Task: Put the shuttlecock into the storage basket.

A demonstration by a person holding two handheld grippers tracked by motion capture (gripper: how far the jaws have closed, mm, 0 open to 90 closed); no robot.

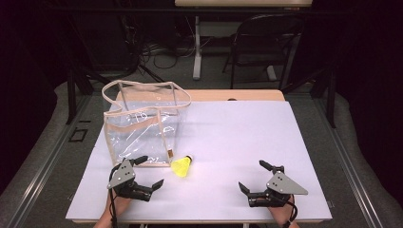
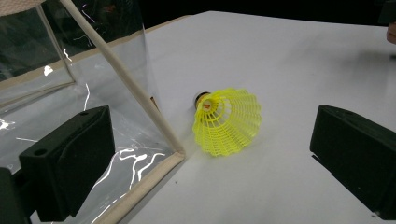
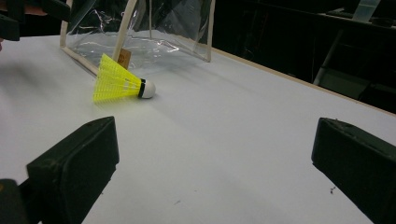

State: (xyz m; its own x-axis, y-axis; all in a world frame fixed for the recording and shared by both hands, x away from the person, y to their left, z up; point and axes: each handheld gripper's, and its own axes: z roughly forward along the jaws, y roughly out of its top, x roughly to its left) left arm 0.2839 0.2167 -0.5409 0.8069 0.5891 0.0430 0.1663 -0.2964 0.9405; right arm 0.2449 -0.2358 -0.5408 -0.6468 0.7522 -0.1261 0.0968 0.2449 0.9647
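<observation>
Dark floor, cables and a folding chair [image 1: 266, 42] sit behind a white counter [image 1: 237, 142] that carries a clear plastic bag [image 1: 142, 121] with beige trim and a yellow shuttlecock [image 1: 182, 166]. That shuttlecock lies on its side just beside the bag's near right corner, at about 7 o'clock from the counter's middle, cork end pointing toward 1 o'clock.

At 8 o'clock the left tool [image 1: 145, 172] is released, jaws spread wide, aimed toward 2 o'clock; in the left gripper view the shuttlecock [image 2: 227, 122] sits ahead between the jaws, with the bag's trimmed edge [image 2: 140, 100] crowding the left jaw. My judgement: picking the shuttlecock up is the step in hand. Approach slightly from the right to keep that jaw off the bag, close gently across the skirt near the cork, since the mesh will crush.

The right tool [image 1: 254, 179] rests low at 5 o'clock, also released and empty, well apart from the shuttlecock [image 3: 122, 83].
</observation>
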